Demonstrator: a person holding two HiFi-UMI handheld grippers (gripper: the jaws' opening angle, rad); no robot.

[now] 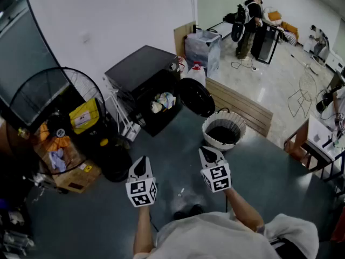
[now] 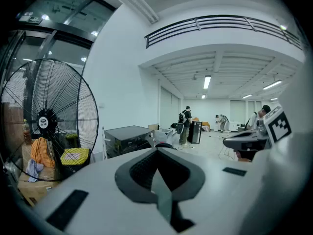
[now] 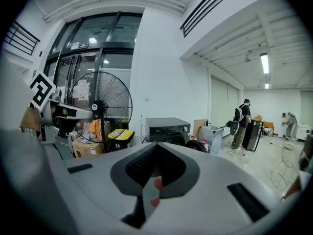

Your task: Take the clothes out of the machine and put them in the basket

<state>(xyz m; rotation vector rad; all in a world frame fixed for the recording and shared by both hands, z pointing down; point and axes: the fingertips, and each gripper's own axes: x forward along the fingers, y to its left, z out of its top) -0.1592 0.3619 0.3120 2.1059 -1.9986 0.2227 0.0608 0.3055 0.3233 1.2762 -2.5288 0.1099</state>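
The left claw [image 1: 141,165] and right claw [image 1: 208,154] are clenched empty. The machine [image 1: 139,69] opens toward the basket [image 1: 207,127], clothes [image 1: 163,101] bunched inside.

Washing machine [image 1: 141,69]: blk all over, door [image 1: 197,97] blk too. Clothes [image 1: 163,101] in drum: wht w/ pale blue & yellowish bits. Basket [image 1: 208,136]: wht ribbed wall, dark inside. Left gripper [image 1: 141,166] & right gripper [image 1: 210,154]: pale gry shells, blk pads, b&w square-marker cubes; right one has 2 red dots at the jaw seam. Fan [image 1: 59,99]: blk wire cage. Bin [image 1: 84,115] yellow. Cardboard box [image 1: 75,177] brown. Floor [image 1: 269,171] dark gry-green, wall [image 1: 108,20] wht.
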